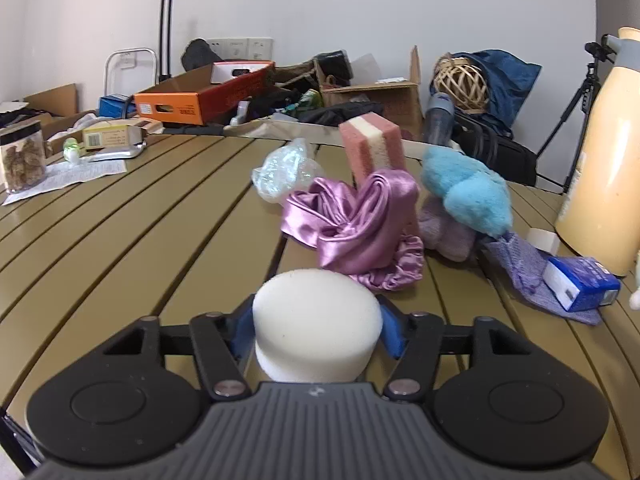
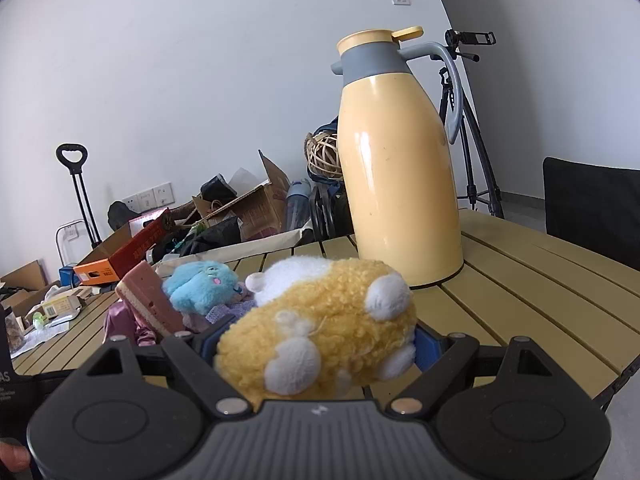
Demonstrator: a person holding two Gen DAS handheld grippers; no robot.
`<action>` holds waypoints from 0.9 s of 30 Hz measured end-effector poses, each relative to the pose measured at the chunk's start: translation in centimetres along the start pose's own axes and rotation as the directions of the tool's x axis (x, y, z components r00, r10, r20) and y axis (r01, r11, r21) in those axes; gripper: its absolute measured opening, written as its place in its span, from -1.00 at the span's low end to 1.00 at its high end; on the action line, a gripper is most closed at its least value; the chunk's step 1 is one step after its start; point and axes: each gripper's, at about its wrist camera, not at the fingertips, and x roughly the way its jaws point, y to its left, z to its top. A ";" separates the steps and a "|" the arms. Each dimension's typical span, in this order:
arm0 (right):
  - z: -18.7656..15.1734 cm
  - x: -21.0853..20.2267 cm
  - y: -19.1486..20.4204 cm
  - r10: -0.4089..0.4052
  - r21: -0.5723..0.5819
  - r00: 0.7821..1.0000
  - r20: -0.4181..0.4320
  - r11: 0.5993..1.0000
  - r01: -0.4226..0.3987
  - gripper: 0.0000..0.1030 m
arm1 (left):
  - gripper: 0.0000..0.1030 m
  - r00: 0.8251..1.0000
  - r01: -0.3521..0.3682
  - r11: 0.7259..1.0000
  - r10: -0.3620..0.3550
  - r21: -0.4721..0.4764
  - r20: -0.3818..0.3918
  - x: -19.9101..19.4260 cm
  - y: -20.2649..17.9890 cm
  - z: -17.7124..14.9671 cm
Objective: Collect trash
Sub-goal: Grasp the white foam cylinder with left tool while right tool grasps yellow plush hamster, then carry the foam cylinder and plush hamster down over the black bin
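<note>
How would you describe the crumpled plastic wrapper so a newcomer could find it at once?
Start at the slatted tan table and find the heap of soft things near its middle. The crumpled clear plastic wrapper lies at the heap's far left edge, beside the upright pink sponge and behind the purple satin cloth. It alone is see-through and shiny.

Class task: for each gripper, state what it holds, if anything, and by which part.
Left gripper: white round sponge, gripped across its curved sides. Right gripper: yellow-and-white plush toy, gripped across its body.
</note>
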 end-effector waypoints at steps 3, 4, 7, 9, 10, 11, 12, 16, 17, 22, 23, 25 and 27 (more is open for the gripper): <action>0.0 0.0 0.3 0.006 -0.001 1.000 0.000 1.000 -0.006 0.68 | 0.13 1.000 0.010 1.000 -0.010 0.004 0.016 -0.3 0.0 -0.1; 0.1 0.0 0.4 0.009 -0.003 1.000 0.000 1.000 -0.009 0.68 | 0.12 1.000 0.008 1.000 -0.009 0.003 0.025 -0.5 0.0 -0.1; 0.1 -0.2 0.6 0.019 -0.008 1.000 0.002 1.000 -0.019 0.68 | 0.12 0.999 0.008 1.000 -0.008 0.000 0.040 -0.8 0.2 -0.1; 0.1 -0.3 0.6 0.024 -0.009 1.000 0.002 1.000 -0.024 0.68 | 0.12 0.999 0.014 1.000 -0.014 -0.001 0.047 -1.2 0.3 0.0; 0.1 -0.4 0.6 0.026 -0.011 1.000 0.003 1.000 -0.026 0.68 | 0.12 0.999 0.014 1.000 -0.014 0.002 0.051 -1.3 0.3 0.0; 0.0 -0.5 0.7 0.027 -0.013 1.000 0.003 1.000 -0.027 0.68 | 0.12 0.998 0.014 1.000 -0.014 0.004 0.056 -1.5 0.3 0.0; 0.0 -0.6 0.7 0.027 -0.013 1.000 0.004 1.000 -0.027 0.68 | 0.12 0.998 0.016 1.000 -0.016 0.005 0.061 -1.8 0.2 0.0; -0.1 -0.9 0.8 0.038 -0.013 0.999 0.003 0.999 -0.038 0.68 | 0.12 0.995 0.041 0.999 -0.042 0.010 0.086 -3.3 0.3 0.1; -0.1 -1.1 0.8 0.041 -0.012 0.999 0.002 0.999 -0.041 0.68 | 0.12 0.995 0.045 0.999 -0.046 0.014 0.093 -3.8 0.3 0.1; -0.5 -2.1 1.2 0.046 -0.021 0.999 0.006 0.999 -0.046 0.68 | 0.12 0.990 0.073 0.997 -0.074 0.014 0.117 -6.2 0.8 -0.2; -0.5 -2.4 1.3 0.048 -0.023 0.999 0.008 0.999 -0.048 0.68 | 0.12 0.990 0.078 0.997 -0.079 0.014 0.119 -6.6 1.0 -0.2; -0.5 -3.0 1.5 0.057 -0.026 0.998 0.012 0.998 -0.056 0.68 | 0.12 0.989 0.086 0.996 -0.088 0.018 0.123 -7.6 1.3 -0.5; -0.7 -3.7 1.8 0.064 -0.033 0.998 0.018 0.997 -0.063 0.68 | 0.12 0.987 0.091 0.995 -0.094 0.026 0.133 -8.7 1.6 -0.7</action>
